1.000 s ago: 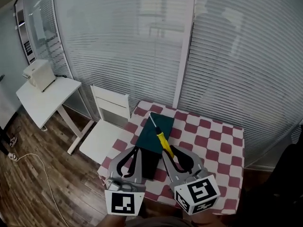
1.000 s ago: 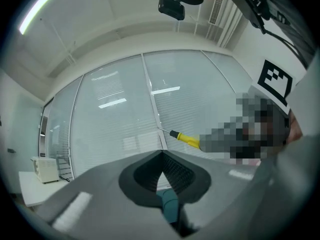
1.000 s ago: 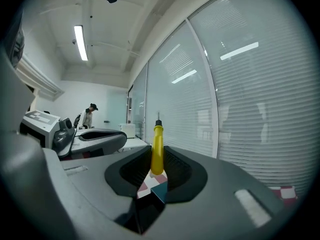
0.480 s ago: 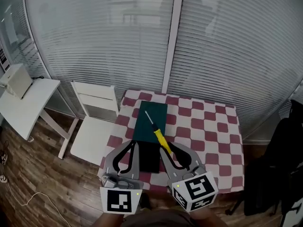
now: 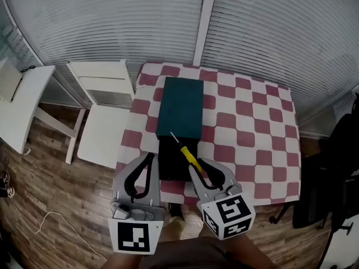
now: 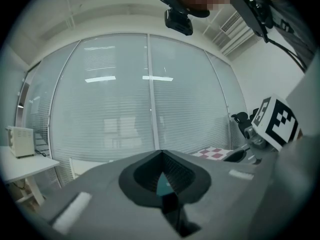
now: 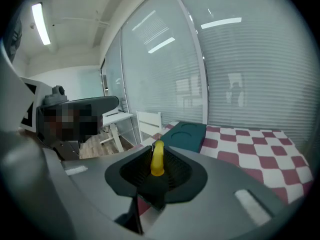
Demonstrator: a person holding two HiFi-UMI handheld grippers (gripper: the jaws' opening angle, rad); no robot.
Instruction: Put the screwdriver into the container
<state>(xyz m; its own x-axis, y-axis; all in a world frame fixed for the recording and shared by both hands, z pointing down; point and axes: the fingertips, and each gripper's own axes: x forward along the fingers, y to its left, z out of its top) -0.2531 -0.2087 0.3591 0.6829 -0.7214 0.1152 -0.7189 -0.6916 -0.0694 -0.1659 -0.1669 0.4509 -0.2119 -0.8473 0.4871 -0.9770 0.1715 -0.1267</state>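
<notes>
My right gripper (image 5: 194, 168) is shut on the yellow handle of the screwdriver (image 5: 189, 155). Its thin shaft points up and away, over the near end of the dark green container (image 5: 179, 106). That long box lies on the checkered table (image 5: 252, 133), and a black part (image 5: 171, 162) adjoins its near end. In the right gripper view the yellow screwdriver handle (image 7: 158, 159) stands between the jaws, with the green container (image 7: 186, 132) beyond. My left gripper (image 5: 151, 158) is shut and empty, hanging at the table's near edge left of the container; in its own view the left gripper (image 6: 161, 156) shows closed jaws.
A white chair (image 5: 104, 114) stands left of the table, with a white side table (image 5: 19, 102) further left. Window blinds (image 5: 252, 21) run behind the table. Wooden floor (image 5: 56, 206) and a cable lie at the left. A dark chair (image 5: 336, 167) stands at the right.
The view has swung down, so the table shows more from above. Both grippers stay shut. The screwdriver stays in the right gripper, now nearer the container's near end.
</notes>
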